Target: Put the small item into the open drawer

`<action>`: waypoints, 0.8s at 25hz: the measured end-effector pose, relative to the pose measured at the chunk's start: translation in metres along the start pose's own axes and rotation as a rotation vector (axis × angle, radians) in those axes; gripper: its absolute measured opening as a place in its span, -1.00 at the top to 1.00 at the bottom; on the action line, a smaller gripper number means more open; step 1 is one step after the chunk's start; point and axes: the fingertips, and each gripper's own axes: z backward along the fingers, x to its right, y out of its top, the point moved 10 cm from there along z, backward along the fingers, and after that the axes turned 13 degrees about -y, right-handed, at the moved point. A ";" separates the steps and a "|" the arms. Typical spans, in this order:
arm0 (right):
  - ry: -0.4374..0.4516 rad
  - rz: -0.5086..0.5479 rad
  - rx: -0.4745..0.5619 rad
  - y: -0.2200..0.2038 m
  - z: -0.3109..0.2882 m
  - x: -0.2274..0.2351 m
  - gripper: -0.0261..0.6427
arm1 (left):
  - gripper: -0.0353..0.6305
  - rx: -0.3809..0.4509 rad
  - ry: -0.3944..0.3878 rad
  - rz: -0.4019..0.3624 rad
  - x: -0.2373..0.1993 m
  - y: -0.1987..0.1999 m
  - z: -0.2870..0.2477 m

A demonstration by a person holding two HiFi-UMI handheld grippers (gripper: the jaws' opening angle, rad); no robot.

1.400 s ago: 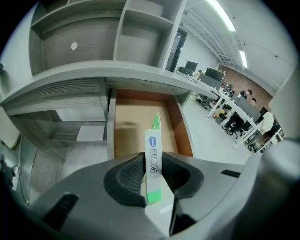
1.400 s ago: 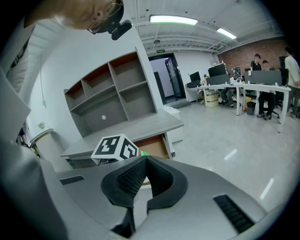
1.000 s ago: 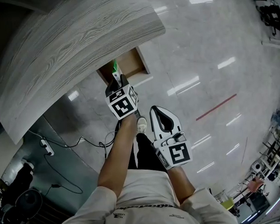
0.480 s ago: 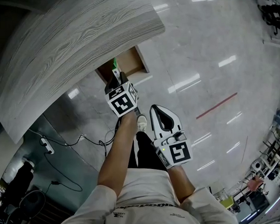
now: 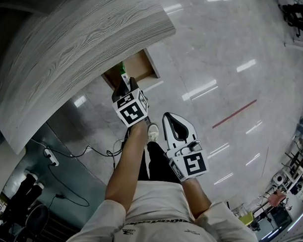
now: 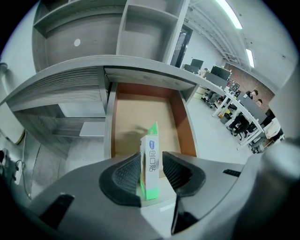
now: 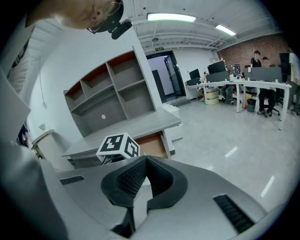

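The left gripper (image 6: 151,165) has just been opening its jaws, freeing the small box (image 6: 150,145) between them; the open drawer (image 6: 140,110) lies at 12 o'clock, so the drop looks imminent. The right gripper (image 7: 143,161) is closed and empty.

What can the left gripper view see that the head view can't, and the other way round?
Only the left gripper view: the drawer's bare floor, the box's print, shelves and an office with desks. Only the head view: the person's arms, the right gripper, a shoe, a red floor line. Both: the desk top, the open drawer, and the box between the left gripper's fingers, which have just been opening.
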 end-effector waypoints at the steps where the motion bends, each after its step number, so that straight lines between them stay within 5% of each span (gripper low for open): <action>1: -0.001 -0.002 0.009 0.000 0.002 0.001 0.84 | 0.47 -0.001 0.002 -0.003 0.000 0.000 0.002; 20: 0.008 0.018 0.127 0.035 0.101 0.005 0.83 | 0.48 0.091 -0.066 -0.091 0.064 0.022 0.117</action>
